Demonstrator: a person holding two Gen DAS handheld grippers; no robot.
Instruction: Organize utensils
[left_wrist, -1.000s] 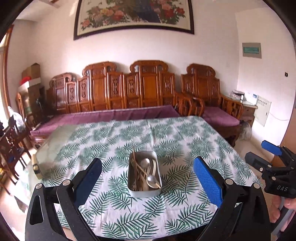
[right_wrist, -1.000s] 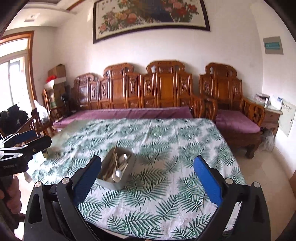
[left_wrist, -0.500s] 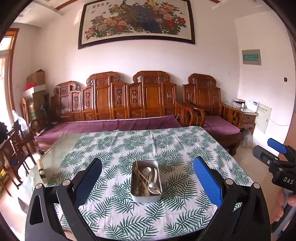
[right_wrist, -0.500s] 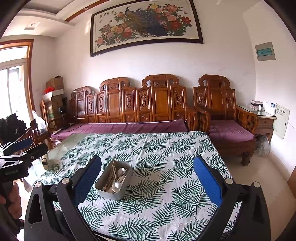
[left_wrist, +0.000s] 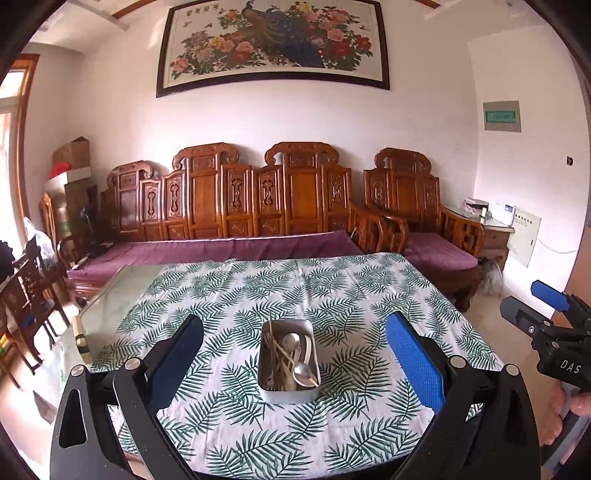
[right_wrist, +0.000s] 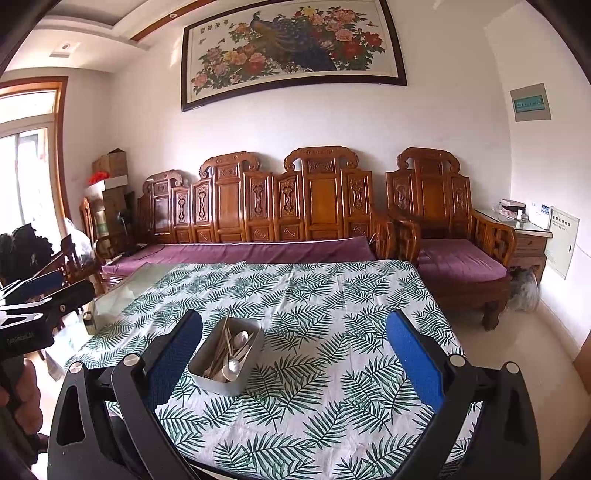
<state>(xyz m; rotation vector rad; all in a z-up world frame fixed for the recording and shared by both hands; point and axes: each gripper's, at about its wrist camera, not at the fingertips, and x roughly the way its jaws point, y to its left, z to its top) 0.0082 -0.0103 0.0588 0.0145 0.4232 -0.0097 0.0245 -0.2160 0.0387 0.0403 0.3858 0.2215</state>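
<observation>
Two handheld grippers hover at the near edge of a table covered in a green leaf-print tablecloth (left_wrist: 332, 288).

The left gripper (left_wrist: 295, 354) and right gripper (right_wrist: 295, 350) both hold blue-padded fingers spread wide, gripping nothing. A rectangular metal tin (left_wrist: 288, 387) of spoons and chopsticks sits near the front-centre; bare cloth surrounds it on every side.

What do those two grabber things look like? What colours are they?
Each gripper, left and right, has a black plastic frame with silver screws and two flat fingers faced with bumpy blue pads. Seen from the left camera, the right one's body carries white letters reading "DAS". A bare hand holds its handle. No cables or sleeves show.
</observation>
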